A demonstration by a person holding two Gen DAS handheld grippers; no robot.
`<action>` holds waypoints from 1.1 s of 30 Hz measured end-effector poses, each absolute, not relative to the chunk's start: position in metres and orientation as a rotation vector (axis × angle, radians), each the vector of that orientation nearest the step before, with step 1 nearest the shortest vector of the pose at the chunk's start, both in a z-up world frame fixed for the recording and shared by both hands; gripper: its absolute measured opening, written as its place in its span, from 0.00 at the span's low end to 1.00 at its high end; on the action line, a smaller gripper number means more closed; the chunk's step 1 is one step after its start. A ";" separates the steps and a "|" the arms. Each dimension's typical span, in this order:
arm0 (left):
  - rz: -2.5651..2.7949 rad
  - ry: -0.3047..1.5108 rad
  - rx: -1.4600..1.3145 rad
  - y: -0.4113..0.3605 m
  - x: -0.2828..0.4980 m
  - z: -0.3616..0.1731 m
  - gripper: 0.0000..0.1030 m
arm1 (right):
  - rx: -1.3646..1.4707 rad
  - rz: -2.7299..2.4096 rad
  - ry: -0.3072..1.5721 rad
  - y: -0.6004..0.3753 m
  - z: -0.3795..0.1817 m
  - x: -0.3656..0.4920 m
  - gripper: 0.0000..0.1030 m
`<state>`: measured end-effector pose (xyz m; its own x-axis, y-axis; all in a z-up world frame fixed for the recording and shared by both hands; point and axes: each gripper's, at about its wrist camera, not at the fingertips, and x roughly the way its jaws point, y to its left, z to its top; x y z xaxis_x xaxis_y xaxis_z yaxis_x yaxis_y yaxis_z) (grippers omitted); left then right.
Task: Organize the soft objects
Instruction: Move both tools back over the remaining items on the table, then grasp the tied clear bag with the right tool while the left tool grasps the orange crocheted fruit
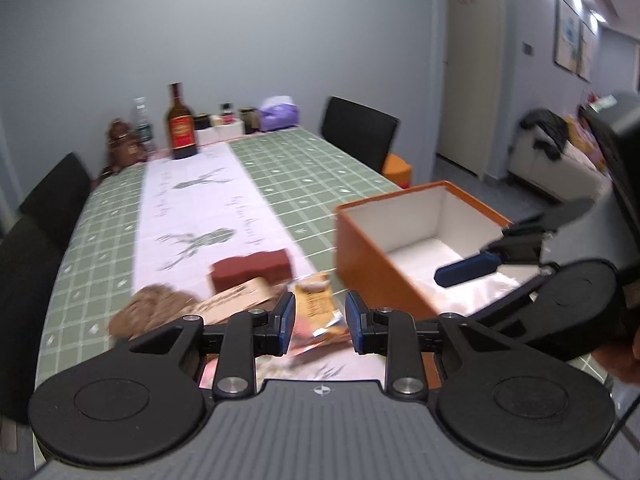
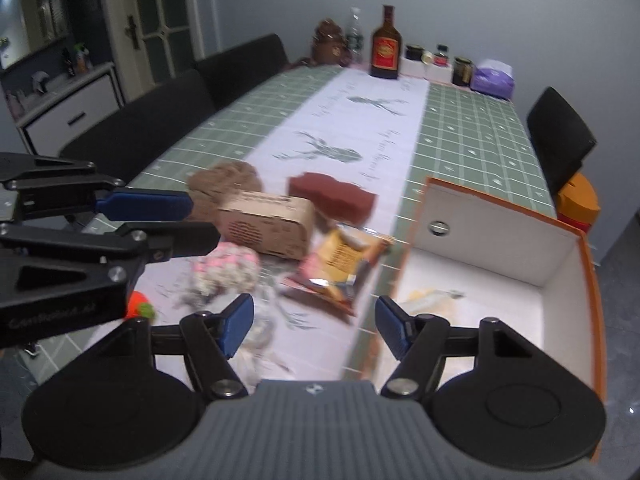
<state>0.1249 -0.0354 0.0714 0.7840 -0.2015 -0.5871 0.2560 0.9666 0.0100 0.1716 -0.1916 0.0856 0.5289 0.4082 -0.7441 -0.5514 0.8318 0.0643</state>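
Observation:
Soft items lie in a heap on the white runner: a brown fluffy piece (image 2: 224,184), a dark red sponge (image 2: 332,196), a pink-and-white knitted piece (image 2: 228,268), a snack packet (image 2: 344,264) and a cardboard carton (image 2: 268,220). My left gripper (image 1: 320,320) hovers over the packet (image 1: 316,304), open a little, with nothing between its pads. To the right stands an orange box (image 2: 500,240) with a white inside, and a pale item (image 2: 428,296) lies in it. My right gripper (image 2: 316,324) is open wide and empty at the box's near left edge. One of its blue pads (image 1: 468,270) shows over the box (image 1: 360,248).
At the table's far end stand a brown bottle (image 2: 386,50), a clear bottle, several jars, a brown figure (image 2: 330,40) and a purple tissue pack (image 2: 494,74). Black chairs (image 2: 560,136) line both long sides. An orange stool (image 2: 578,200) sits beside the box. A small orange toy (image 2: 140,304) lies near the table's front.

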 end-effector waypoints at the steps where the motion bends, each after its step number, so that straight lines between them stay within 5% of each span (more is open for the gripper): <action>1: -0.235 0.622 0.071 -0.027 0.120 0.069 0.32 | -0.178 0.591 0.821 -0.186 0.082 0.165 0.65; 13: -0.035 0.658 -0.096 0.050 0.071 0.013 0.32 | -0.110 0.618 0.735 -0.137 0.025 0.111 0.64; 23: 0.042 0.701 -0.194 0.078 0.055 -0.038 0.59 | -0.107 0.527 0.680 -0.129 -0.006 0.096 0.65; 33: 0.069 0.718 -0.203 0.074 0.063 -0.056 0.60 | -0.126 0.513 0.671 -0.124 -0.017 0.107 0.68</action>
<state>0.0633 0.0742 -0.0565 0.7520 -0.0069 -0.6591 -0.1320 0.9781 -0.1608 0.1069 -0.1240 -0.0167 0.6641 0.4133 -0.6230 -0.4927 0.8687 0.0510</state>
